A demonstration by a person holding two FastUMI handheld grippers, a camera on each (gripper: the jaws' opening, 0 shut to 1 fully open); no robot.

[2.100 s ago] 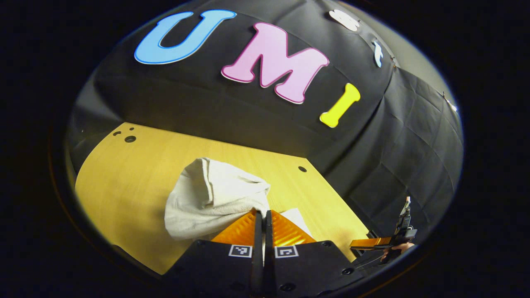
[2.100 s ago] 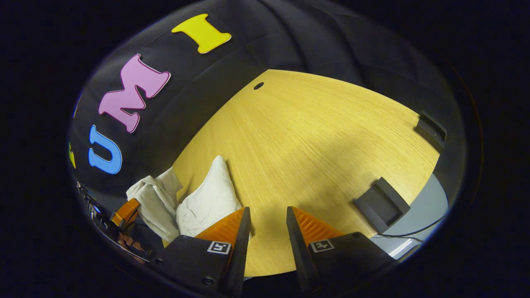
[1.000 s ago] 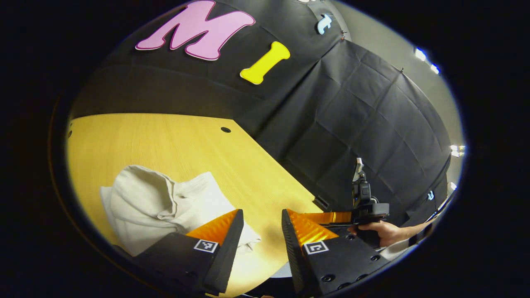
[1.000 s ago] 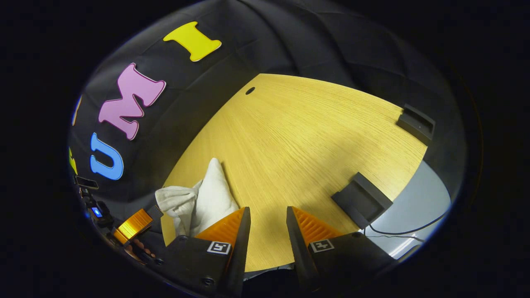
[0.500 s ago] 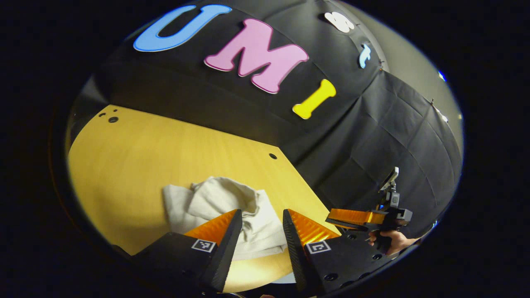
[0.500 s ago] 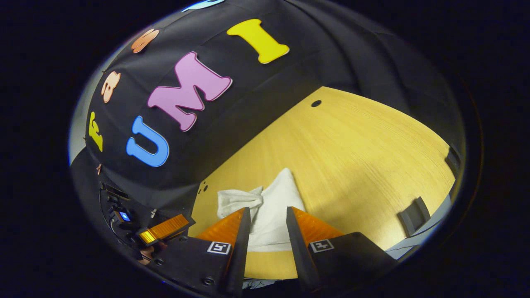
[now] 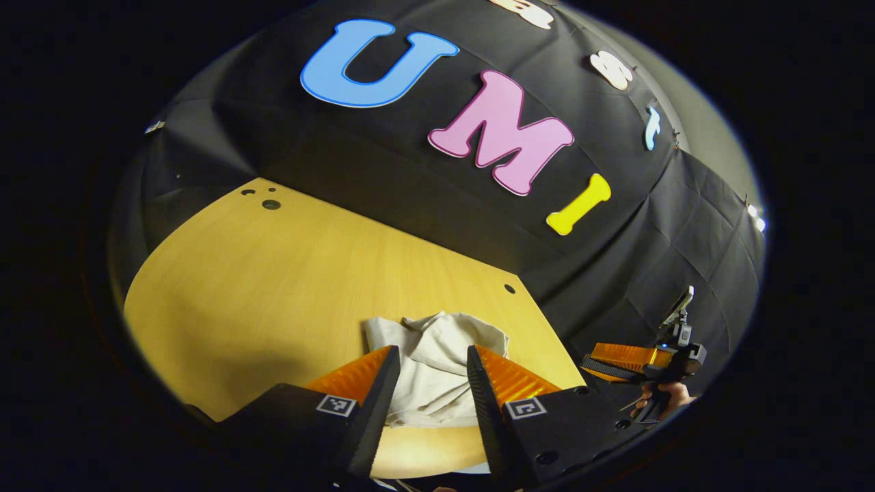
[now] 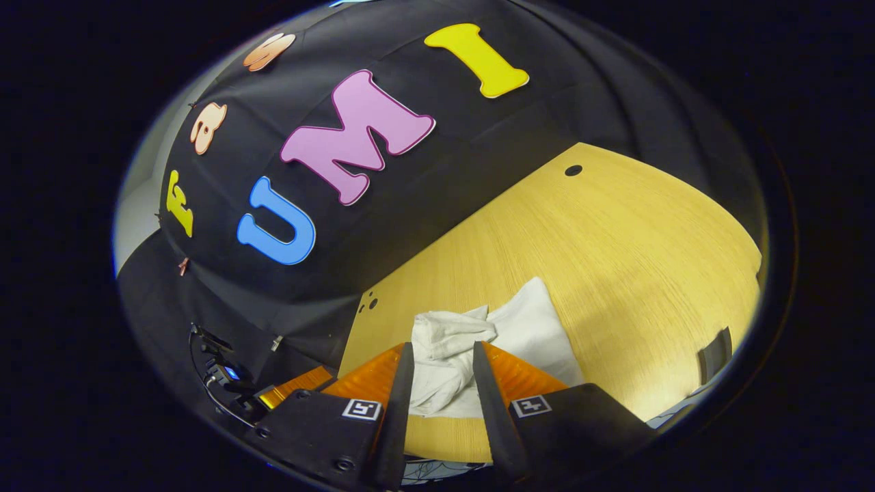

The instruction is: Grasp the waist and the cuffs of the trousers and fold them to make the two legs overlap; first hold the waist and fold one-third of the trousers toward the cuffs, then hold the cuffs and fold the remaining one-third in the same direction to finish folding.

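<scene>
The off-white trousers (image 7: 437, 362) lie in a crumpled heap near the front edge of the wooden table (image 7: 273, 287). My left gripper (image 7: 427, 383) hangs open above them, its fingers to either side of the heap and apart from the cloth. In the right gripper view the trousers (image 8: 478, 348) show a bunched part on the left and a smoother flap on the right. My right gripper (image 8: 437, 379) is open too, held above the near edge of the heap. The right gripper (image 7: 618, 362) appears at the far right of the left gripper view, held by a hand (image 7: 666, 396).
The table (image 8: 615, 253) stretches wide beyond the trousers, with small holes (image 7: 271, 204) near its far corners. A dark bracket (image 8: 714, 352) sits on the table's right edge. The black cloth wall closes the back and sides.
The left gripper let go of the trousers, which dropped into a heap. Both grippers then swung round until the heap sits between their open fingers.
</scene>
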